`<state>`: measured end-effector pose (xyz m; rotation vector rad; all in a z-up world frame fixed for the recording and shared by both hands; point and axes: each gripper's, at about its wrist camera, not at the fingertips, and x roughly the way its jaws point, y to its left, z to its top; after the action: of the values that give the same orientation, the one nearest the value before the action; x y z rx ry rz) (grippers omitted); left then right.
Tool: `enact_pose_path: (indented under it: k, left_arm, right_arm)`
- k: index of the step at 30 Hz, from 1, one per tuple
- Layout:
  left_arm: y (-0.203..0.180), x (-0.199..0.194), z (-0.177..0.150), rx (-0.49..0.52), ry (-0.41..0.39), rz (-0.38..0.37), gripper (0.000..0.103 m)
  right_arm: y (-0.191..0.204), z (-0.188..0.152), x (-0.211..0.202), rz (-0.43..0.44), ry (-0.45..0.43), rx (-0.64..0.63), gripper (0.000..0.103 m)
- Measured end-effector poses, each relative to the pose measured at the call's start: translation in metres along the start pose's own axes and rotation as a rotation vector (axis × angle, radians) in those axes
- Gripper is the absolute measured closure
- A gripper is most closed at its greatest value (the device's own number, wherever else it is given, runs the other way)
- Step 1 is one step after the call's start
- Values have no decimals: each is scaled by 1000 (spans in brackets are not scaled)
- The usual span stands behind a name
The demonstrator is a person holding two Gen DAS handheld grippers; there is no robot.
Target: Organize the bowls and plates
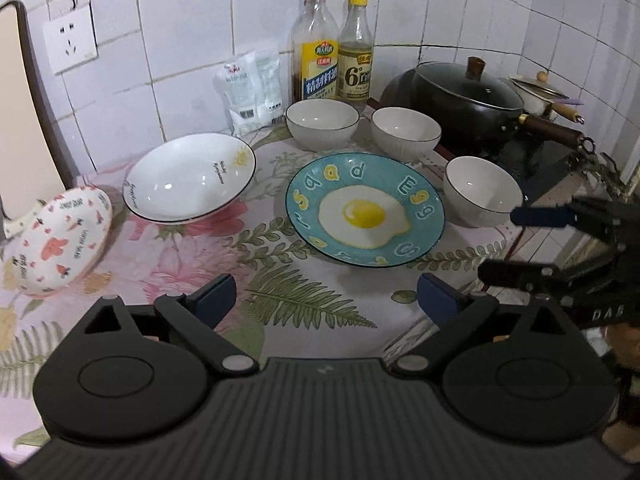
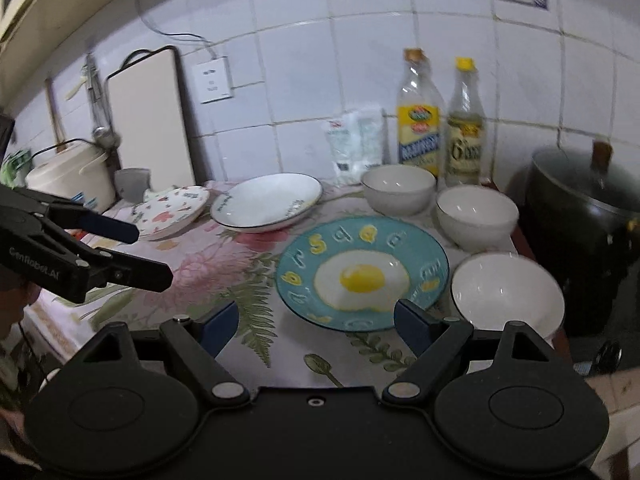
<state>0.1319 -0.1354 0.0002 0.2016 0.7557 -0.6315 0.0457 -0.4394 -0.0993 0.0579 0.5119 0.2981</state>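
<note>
Presently: both grippers empty over crockery.
Left gripper (image 1: 326,298) and right gripper (image 2: 316,326) jaws stand apart; egg plate (image 1: 365,209) lies ahead, untouched.

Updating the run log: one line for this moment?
left gripper: open, empty | right gripper: open, empty | egg plate: on table, untouched | three white bowls: unstacked

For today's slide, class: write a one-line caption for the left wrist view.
Open left gripper facing the egg-print plate, three white bowls behind, right gripper alongside.
</note>
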Motion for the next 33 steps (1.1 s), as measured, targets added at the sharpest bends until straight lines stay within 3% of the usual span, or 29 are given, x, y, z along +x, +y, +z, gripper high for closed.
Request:
enact_pose_path:
  k: [6, 10, 13, 19, 21, 26, 30, 33]
  left_arm:
    - [9, 44, -4, -80, -17, 4, 4]
    - [19, 73, -6, -171, -25, -1, 4]
    - [25, 90, -6, -215, -43, -2, 5]
    - [27, 115, -3, -233, -65, 29, 8]
    - [25, 123, -2, -221, -65, 45, 13]
    - [23, 141, 2, -216, -41, 60, 41]
    - [24, 150, 1, -242, -24, 54, 51]
    - [23, 155, -1, -244, -12, 43, 64]
  right_arm:
    - [-12, -25, 35, -43, -16, 80, 15]
    - [-27, -42, 57, -38, -82, 191, 15]
    - [-35, -45, 72, -45, -115, 222, 15]
    - [-47, -41, 94, -75, -97, 277, 15]
    - [-49, -39, 98, -89, -98, 279, 15]
    - [-42, -39, 104, -187, -123, 273, 15]
    - [-32, -41, 108, -224, -156, 244, 15]
    - [-34, -41, 114, -222, -152, 277, 15]
